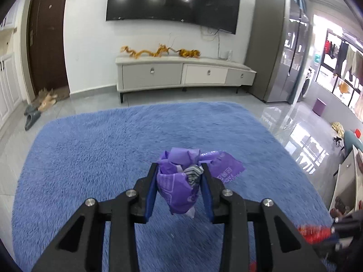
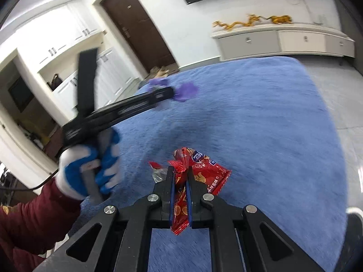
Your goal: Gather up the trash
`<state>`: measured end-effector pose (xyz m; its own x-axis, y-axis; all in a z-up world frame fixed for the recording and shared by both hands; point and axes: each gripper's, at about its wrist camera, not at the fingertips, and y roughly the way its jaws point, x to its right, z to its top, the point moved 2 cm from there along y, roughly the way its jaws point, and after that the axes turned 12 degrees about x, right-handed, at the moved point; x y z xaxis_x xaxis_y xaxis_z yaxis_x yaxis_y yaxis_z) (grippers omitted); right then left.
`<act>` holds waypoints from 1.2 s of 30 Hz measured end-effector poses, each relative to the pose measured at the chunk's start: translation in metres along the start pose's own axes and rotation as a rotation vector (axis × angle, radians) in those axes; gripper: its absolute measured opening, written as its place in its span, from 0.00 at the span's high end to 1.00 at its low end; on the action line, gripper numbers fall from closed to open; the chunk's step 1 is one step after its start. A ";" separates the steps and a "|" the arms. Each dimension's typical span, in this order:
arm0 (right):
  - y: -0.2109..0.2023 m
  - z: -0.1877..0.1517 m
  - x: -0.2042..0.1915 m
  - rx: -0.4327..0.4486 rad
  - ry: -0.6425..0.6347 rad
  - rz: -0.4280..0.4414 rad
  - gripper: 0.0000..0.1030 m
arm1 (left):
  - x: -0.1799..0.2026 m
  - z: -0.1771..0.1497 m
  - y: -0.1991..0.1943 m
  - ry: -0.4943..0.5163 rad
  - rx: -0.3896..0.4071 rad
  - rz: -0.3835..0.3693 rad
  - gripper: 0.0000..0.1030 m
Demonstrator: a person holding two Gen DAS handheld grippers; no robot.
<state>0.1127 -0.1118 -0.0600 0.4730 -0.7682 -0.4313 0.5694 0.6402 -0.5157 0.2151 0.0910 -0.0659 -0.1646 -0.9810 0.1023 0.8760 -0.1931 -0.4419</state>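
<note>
My left gripper [image 1: 179, 166] is shut on a crumpled purple wrapper [image 1: 179, 188] and holds it above the blue rug [image 1: 90, 158]. The wrapper bulges out past the fingertips. My right gripper [image 2: 180, 169] is shut on a red snack wrapper [image 2: 204, 170], also held above the rug [image 2: 249, 124]. In the right wrist view the left gripper [image 2: 169, 91] shows at the left, blurred, with the purple wrapper [image 2: 187, 91] at its tip. The red wrapper [image 1: 313, 233] shows blurred at the lower right of the left wrist view.
A white TV cabinet [image 1: 181, 72] with golden dragon ornaments stands against the far wall under a wall TV [image 1: 172, 0]. A brown door [image 1: 47, 38] and slippers [image 1: 31, 115] are at the left. A grey cabinet [image 1: 276, 49] stands at the right. Grey tile floor surrounds the rug.
</note>
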 end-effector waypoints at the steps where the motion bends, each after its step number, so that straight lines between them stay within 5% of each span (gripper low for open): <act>1: -0.006 0.000 0.003 0.009 0.008 -0.013 0.92 | 0.004 -0.001 -0.006 0.009 0.006 0.000 0.68; 9: -0.041 -0.002 0.021 0.066 0.053 -0.107 0.92 | 0.037 -0.005 -0.041 0.079 0.042 -0.015 0.68; 36: -0.088 -0.007 0.043 0.172 0.081 -0.174 0.92 | 0.090 -0.011 -0.088 0.189 0.091 -0.029 0.68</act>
<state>0.0781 -0.2011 -0.0381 0.3061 -0.8597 -0.4089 0.7469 0.4832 -0.4567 0.1183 0.0195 -0.0281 -0.2652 -0.9624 -0.0594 0.9055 -0.2274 -0.3582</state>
